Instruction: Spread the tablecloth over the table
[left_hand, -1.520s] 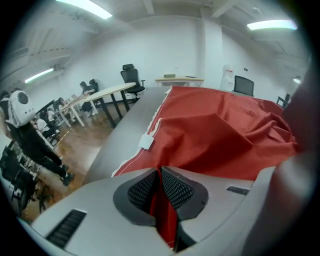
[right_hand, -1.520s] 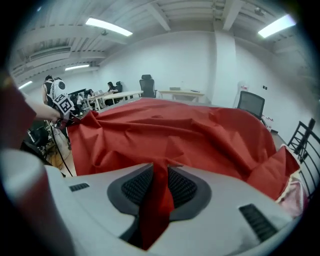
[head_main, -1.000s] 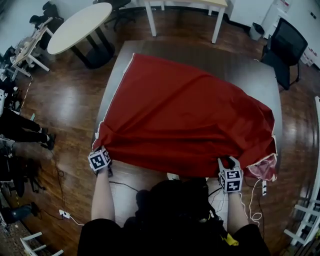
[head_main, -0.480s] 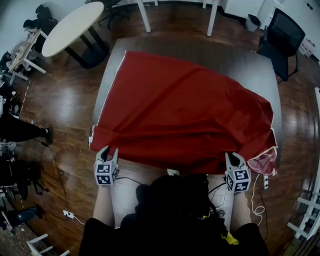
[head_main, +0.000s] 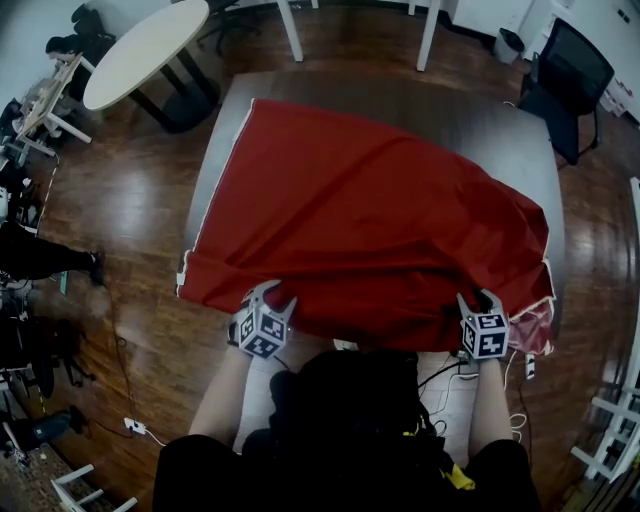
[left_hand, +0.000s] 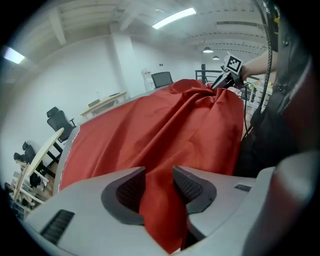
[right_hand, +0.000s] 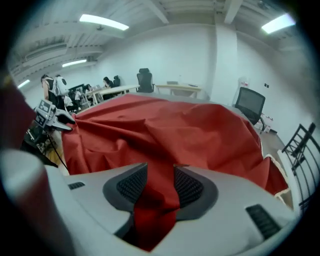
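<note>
Across the whole head view, a dark wooden floor (head_main: 130, 260) carries every other item. At its centre stands the grey rectangular worktop (head_main: 400, 95). The red tablecloth (head_main: 370, 230) lies over most of this worktop, set askew: a bare grey strip shows along the far edge and at the far right corner. The cloth's left side, trimmed with a pale hem (head_main: 215, 180), runs close along the worktop's left edge. The near edge is bunched and creased, and a paler underside shows at the near right corner. Long folds run diagonally across the cloth.

A cream oval table (head_main: 140, 50) stands well apart at far left. A black office chair (head_main: 575, 75) stands at far right, near the worktop's corner.

The left gripper (head_main: 274, 293) sits at the near edge of the tablecloth, left of centre. The right gripper (head_main: 478, 296) sits at the same edge, near the right corner. Each one bears a marker cube (left cube (head_main: 260, 333), right cube (head_main: 486, 337)).

Left gripper: the jaws stand apart and have just been opening. A hanging fold of tablecloth lies between the ribbed pads (left_hand: 131, 191) and fills the gap.

Right gripper: the jaws also stand apart and have just been opening. A gathered fold of tablecloth lies between its pads (right_hand: 189, 189) and hangs below them.
</note>
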